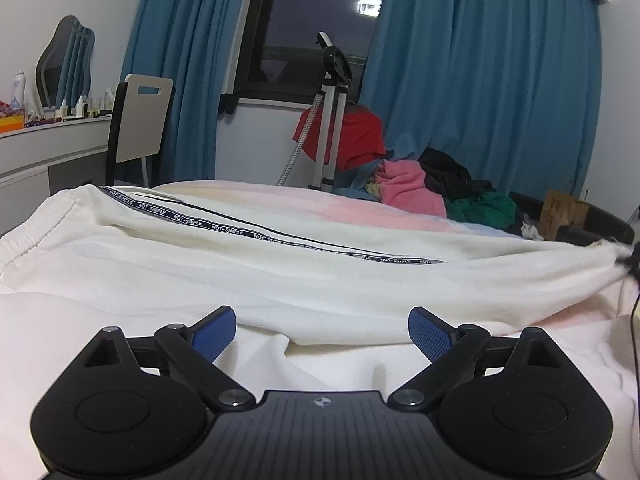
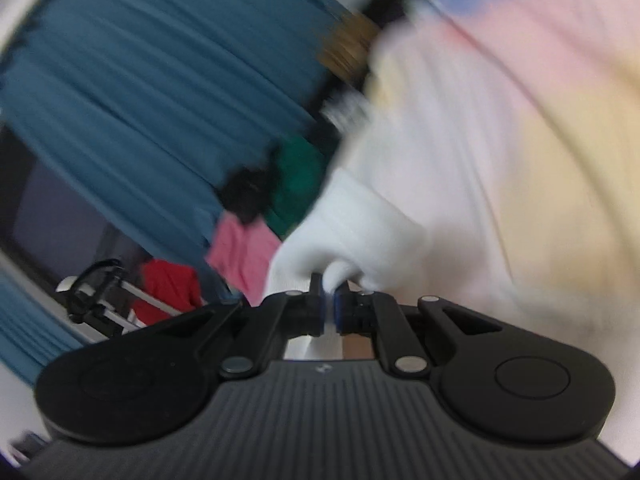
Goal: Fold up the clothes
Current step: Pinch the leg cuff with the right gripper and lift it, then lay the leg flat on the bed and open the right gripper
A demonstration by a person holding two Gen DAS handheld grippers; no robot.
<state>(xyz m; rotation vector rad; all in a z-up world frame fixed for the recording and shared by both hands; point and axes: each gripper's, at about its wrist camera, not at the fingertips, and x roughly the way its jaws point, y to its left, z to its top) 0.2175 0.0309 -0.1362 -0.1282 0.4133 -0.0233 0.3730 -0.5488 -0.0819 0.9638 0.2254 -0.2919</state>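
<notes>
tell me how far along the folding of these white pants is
Early. Done: the white pants lie spread lengthwise on the bed. In hand: the right gripper is shut on a pinch of their fabric; the left gripper is open above the cloth, holding nothing. Left: no finished fold shows, and a clothes pile waits behind.

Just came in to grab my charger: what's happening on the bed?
Someone is folding clothes with two handheld grippers. The right gripper is shut on the cuff end of white trousers, pulling them taut across the bed. The left gripper hangs open above the fabric, holding nothing. More clothes are piled behind.
</notes>
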